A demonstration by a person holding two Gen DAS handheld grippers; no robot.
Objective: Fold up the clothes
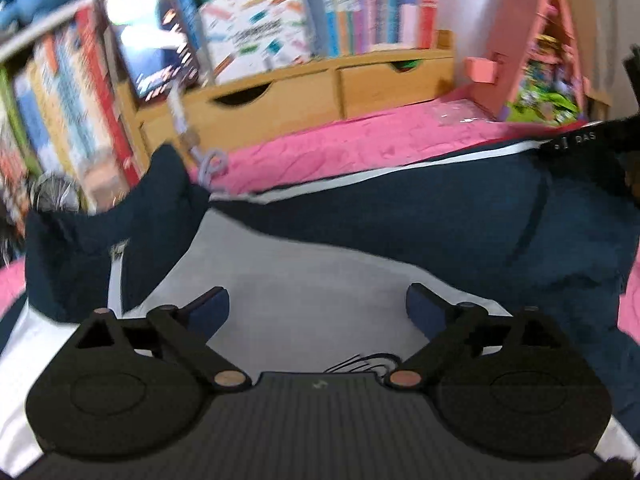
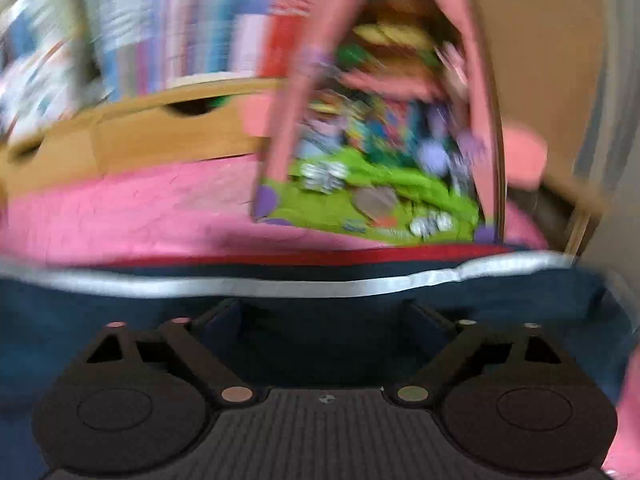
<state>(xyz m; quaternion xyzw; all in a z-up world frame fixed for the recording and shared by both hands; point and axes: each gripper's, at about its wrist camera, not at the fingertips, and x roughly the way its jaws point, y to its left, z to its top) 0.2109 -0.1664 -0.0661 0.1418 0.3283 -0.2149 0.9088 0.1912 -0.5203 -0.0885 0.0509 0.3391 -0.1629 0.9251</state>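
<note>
both grippers spread wide over the navy garment

left wrist view: black two-finger left gripper [image 1: 318, 304] sits nearest the lens, its blue-padded fingers [image 1: 210, 308] set wide apart with nothing between them. they hover over the pale grey inner panel of the navy blue and white fabric garment [image 1: 400, 216]; whether the pads touch the cloth i cannot tell. the garment lies spread across the pink textured bedspread [image 1: 360, 148], with a navy flap raised at the left and a white stripe running along its far edge. at the right edge, a dark shape with faint lettering meets that far edge, too cut off to identify. beyond the bedspread stands a light wooden drawer unit with cut-out handles [image 1: 300, 96], with a row of colourful upright books [image 1: 320, 4] above it. a pink toy house with a pointed roof [image 1: 532, 52] stands on the bedspread at the right.

right wrist view: heavily blurred. black two-finger right gripper [image 2: 324, 320] is likewise spread wide, holding nothing, its fingertips low against the navy cloth just short of the white stripe; contact cannot be judged. a red band edges the garment beyond the stripe. behind it are the pink bedspread, the toy house with a green floor, and the wooden drawers.
</note>
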